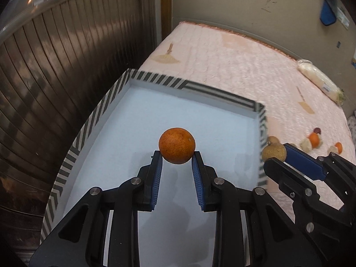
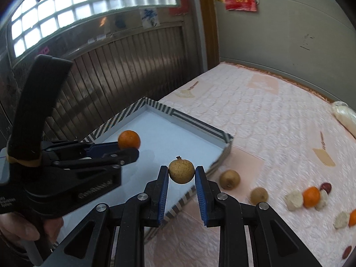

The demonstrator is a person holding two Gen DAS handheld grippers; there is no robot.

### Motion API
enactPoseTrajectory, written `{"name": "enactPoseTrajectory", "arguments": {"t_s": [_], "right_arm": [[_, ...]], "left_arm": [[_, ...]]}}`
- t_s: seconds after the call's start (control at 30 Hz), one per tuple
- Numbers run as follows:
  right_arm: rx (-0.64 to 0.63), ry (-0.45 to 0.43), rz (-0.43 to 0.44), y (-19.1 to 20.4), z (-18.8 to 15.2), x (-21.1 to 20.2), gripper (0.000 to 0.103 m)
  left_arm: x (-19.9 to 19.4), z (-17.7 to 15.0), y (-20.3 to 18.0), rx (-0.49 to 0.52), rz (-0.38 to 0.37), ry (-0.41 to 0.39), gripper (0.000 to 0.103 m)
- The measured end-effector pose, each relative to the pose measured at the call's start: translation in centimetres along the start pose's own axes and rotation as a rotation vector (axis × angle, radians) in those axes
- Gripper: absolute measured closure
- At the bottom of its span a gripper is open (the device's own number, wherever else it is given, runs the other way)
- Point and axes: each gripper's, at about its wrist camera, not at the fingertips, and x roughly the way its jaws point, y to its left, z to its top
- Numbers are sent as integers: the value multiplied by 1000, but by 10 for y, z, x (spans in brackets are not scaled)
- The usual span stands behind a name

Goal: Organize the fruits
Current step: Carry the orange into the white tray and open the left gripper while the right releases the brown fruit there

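Black tool [image 1: 176, 155], blue ribbed pads [image 1: 158, 173], silver rivets

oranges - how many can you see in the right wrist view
3. One orange is in the left hand-held gripper over the striped tray; one lies on the pink mat; one is cut off at the right edge. More may be out of view.

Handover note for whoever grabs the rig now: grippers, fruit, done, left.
Left gripper: shut on an orange, held above the striped tray.
Right gripper: shut on a tan fruit, over the tray's near corner.
Done: nothing visible in the tray yet.
Left: put down both, then clear the bedspread: two tan fruits, oranges, pale and dark-red pieces.
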Motion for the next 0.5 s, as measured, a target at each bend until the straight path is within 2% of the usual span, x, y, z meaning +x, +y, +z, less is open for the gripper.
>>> {"name": "enactPoseTrajectory", "arguments": {"t_s": [0.27,0.5], "right_arm": [[-54,66,9,10,9,39,79],[-102,125,3,14,11,63,79]], "left_arm": [[18,5,9,-21,42,22,77],[30,4,21,-73,39,64,76]]}}
